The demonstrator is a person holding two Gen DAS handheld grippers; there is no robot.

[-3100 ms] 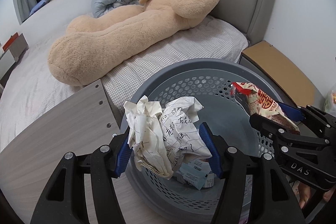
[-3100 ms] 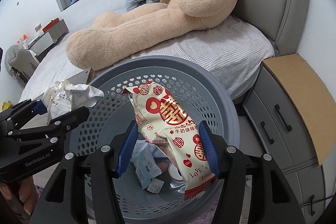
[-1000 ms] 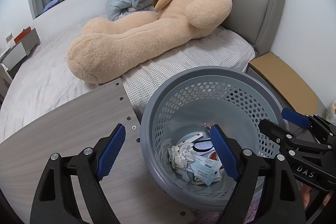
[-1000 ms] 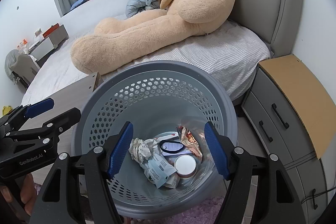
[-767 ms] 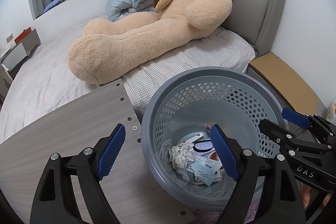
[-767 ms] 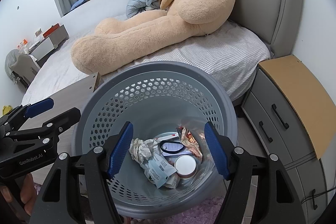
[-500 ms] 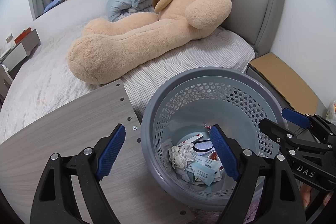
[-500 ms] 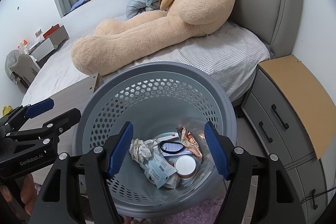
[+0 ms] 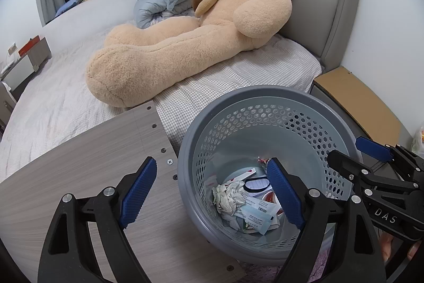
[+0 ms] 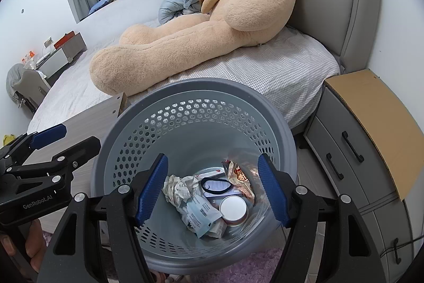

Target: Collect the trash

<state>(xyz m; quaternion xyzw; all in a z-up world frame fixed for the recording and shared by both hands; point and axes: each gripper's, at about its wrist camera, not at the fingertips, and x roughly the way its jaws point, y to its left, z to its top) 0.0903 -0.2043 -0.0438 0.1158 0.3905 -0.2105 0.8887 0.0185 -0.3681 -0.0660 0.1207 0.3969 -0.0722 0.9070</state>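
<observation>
A grey perforated basket (image 9: 238, 94) (image 10: 185, 84) stands on the floor below both grippers. At its bottom lie a crumpled paper ball (image 9: 229, 196) (image 10: 180, 188), a red-and-white snack wrapper (image 10: 238, 177), a labelled packet (image 9: 258, 214) (image 10: 200, 211), a black hair tie (image 10: 216, 184) and a white round lid (image 10: 233, 206). My left gripper (image 9: 210, 162) hovers over the basket's left rim, its jaws opening with nothing between them. My right gripper (image 10: 212, 158) hangs open and empty above the basket's middle. Each gripper also shows in the other's view: right gripper (image 9: 344, 147), left gripper (image 10: 79, 134).
A wood-grain board (image 9: 92, 163) lies left of the basket. Behind is a bed (image 9: 265, 70) with a large teddy bear (image 9: 198, 44). A grey nightstand (image 10: 344, 150) topped with cardboard stands on the right. A purple rug (image 10: 251, 264) lies under the basket.
Three seconds ago the left gripper held the crumpled paper and the right held the snack wrapper over the basket. Both now lie inside it and the jaws are empty. Over the last second nothing moved.
</observation>
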